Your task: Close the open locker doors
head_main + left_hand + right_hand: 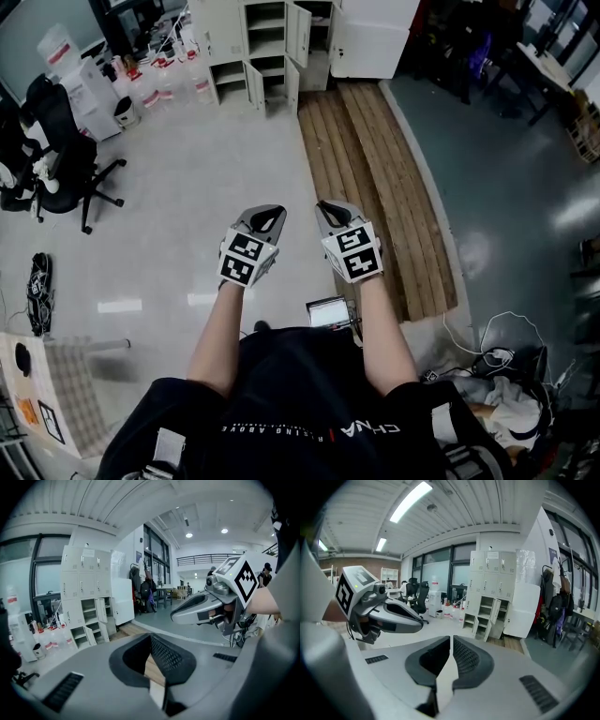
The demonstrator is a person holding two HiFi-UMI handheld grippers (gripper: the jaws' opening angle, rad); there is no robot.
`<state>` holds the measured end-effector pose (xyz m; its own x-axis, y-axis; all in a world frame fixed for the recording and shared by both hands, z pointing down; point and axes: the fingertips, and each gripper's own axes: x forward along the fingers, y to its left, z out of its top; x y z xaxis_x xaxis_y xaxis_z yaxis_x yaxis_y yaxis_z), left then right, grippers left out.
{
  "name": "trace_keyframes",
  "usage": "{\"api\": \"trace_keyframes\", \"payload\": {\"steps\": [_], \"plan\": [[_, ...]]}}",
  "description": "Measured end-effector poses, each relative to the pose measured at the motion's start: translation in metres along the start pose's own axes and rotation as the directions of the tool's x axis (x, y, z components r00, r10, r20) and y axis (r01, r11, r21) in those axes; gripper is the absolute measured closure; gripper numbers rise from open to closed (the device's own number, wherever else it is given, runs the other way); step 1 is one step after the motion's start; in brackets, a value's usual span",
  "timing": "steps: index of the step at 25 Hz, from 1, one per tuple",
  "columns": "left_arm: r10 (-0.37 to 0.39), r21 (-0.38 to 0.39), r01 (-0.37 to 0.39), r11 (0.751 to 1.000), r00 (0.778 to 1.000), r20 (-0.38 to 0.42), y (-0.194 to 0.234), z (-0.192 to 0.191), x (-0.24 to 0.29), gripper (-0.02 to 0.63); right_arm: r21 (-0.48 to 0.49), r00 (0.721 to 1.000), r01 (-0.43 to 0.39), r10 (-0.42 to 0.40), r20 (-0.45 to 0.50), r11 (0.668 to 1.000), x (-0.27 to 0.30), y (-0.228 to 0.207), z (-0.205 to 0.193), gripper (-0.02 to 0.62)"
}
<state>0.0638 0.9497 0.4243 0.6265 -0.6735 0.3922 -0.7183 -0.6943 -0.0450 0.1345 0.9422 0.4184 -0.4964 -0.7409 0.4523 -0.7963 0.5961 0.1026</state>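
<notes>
Where pale floor (187, 178) ends, lockers (267, 47) stand open; wooden planks (375, 178) alongside.

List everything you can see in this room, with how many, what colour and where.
Locker unit: one, cream, far end of the floor.
Open locker doors: three seem open, cream, on its middle and lower compartments.
Cabinet: one, white, right of the lockers.
Wooden planks: several, brown, on the floor from the lockers toward the person.
Office chair: one, black, left side.
Bottles: several, clear with red, on the floor left of the lockers.
Cables: a tangle, white and black, lower right.
Left hand-held gripper: one, grey, jaws together, empty.
Right hand-held gripper: one, grey, jaws together, empty.
</notes>
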Motion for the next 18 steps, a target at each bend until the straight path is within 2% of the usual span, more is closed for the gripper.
{"api": "trace_keyframes", "payload": {"steps": [7, 13, 18], "plan": [[-0.025, -0.021, 0.026, 0.999, 0.999, 0.02, -0.005, 0.004, 0.003, 0.586, 0.024, 0.999, -0.024, 0.024, 0.026, 0.999, -0.002, 0.002, 0.0, 0.551], [-0.028, -0.008, 0.029, 1.0, 1.0, 0.009, -0.011, 0.003, 0.006, 0.586, 0.077, 0.993, -0.094, 0.088, 0.075, 0.993, -0.008, 0.004, 0.004, 0.549], [-0.035, -0.034, 0.035, 0.999, 0.999, 0.002, -0.015, 0.004, 0.012, 0.586, 0.051, 0.987, -0.13, 0.125, 0.102, 0.99, -0.014, 0.002, 0.008, 0.549]]}}
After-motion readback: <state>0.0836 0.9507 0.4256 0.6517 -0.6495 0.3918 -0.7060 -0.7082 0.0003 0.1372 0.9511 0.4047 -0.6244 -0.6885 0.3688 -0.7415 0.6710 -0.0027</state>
